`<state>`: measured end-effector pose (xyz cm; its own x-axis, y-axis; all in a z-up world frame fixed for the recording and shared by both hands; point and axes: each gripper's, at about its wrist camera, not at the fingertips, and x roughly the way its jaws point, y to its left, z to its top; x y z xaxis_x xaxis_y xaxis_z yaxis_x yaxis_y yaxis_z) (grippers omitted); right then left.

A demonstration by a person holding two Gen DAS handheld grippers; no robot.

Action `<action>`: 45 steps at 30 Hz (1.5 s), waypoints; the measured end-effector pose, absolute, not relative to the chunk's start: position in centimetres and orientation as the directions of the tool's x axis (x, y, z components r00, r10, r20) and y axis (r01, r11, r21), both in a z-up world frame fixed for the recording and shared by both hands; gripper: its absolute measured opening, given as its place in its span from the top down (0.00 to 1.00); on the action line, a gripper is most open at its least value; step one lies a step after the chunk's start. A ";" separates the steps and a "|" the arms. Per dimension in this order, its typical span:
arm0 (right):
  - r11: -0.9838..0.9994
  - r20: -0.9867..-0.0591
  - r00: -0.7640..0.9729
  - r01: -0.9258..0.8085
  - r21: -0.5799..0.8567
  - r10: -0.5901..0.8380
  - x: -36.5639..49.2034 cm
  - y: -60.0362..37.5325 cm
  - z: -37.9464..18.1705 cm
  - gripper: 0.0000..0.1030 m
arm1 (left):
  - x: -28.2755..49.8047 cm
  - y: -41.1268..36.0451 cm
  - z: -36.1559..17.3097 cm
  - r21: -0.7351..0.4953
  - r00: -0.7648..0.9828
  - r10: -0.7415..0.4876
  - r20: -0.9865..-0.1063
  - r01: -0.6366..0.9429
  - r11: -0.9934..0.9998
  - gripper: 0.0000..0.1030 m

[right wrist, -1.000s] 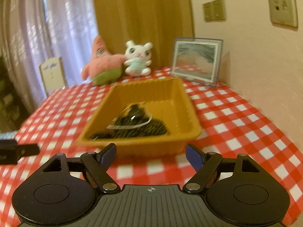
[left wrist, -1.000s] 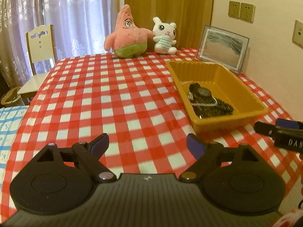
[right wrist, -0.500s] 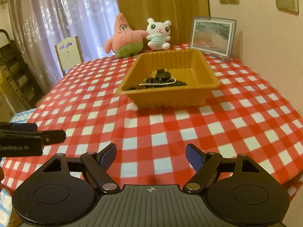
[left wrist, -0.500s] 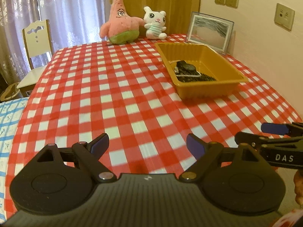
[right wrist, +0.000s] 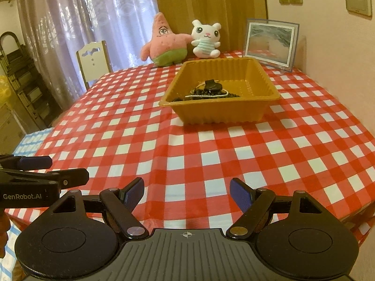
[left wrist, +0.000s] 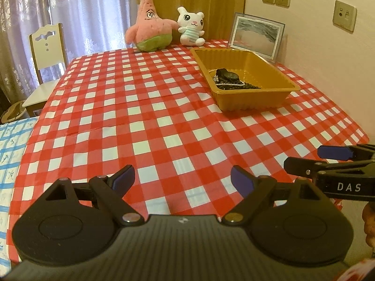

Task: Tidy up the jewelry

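Observation:
A mustard-yellow tray (left wrist: 254, 100) (right wrist: 220, 114) stands on the red-and-white checked table toward the far right. Inside it lies a heap of jewelry (left wrist: 230, 80) (right wrist: 208, 91): a black watch, dark beads and a pale bead chain. My left gripper (left wrist: 182, 181) hangs open over the table's near edge, nothing between its blue pads. My right gripper (right wrist: 186, 190) is open too and holds nothing, well short of the tray. Each gripper shows at the edge of the other's view.
At the far edge of the table sit a pink star plush (left wrist: 150, 35), a white bunny plush (left wrist: 191, 29) and a framed picture (left wrist: 256, 36) against the wall. A white chair (left wrist: 46, 51) stands at the far left. A blue-patterned cloth (left wrist: 11, 154) lies at the near left.
Both grippers have drawn back from the tray toward the table's near edge, so the tray looks smaller and farther. Their jaws kept the same spread.

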<state>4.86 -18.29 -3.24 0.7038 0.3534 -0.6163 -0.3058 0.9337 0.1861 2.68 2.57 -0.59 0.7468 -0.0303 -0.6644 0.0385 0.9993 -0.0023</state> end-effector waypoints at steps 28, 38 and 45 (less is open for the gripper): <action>0.936 -0.619 0.703 -0.297 0.190 0.349 4.7 -18.5 -3.2 0.23 | 2.7 2.2 -0.5 0.003 0.749 -0.037 -0.662 0.052 0.999 0.15; 0.936 -0.618 0.704 -0.297 0.190 0.350 4.7 -18.6 -3.1 0.23 | 2.7 2.0 -0.4 0.004 0.749 -0.038 -0.661 0.054 0.999 0.15; 0.936 -0.618 0.704 -0.297 0.190 0.349 4.7 -18.6 -3.1 0.23 | 2.9 1.9 -0.2 0.005 0.750 -0.042 -0.660 0.061 0.998 0.15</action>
<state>4.71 -18.57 -3.13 0.7042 0.3493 -0.6181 -0.2972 0.9357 0.1900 2.86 1.88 -0.17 0.7498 -0.0419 -0.6603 0.0607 0.9981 0.0055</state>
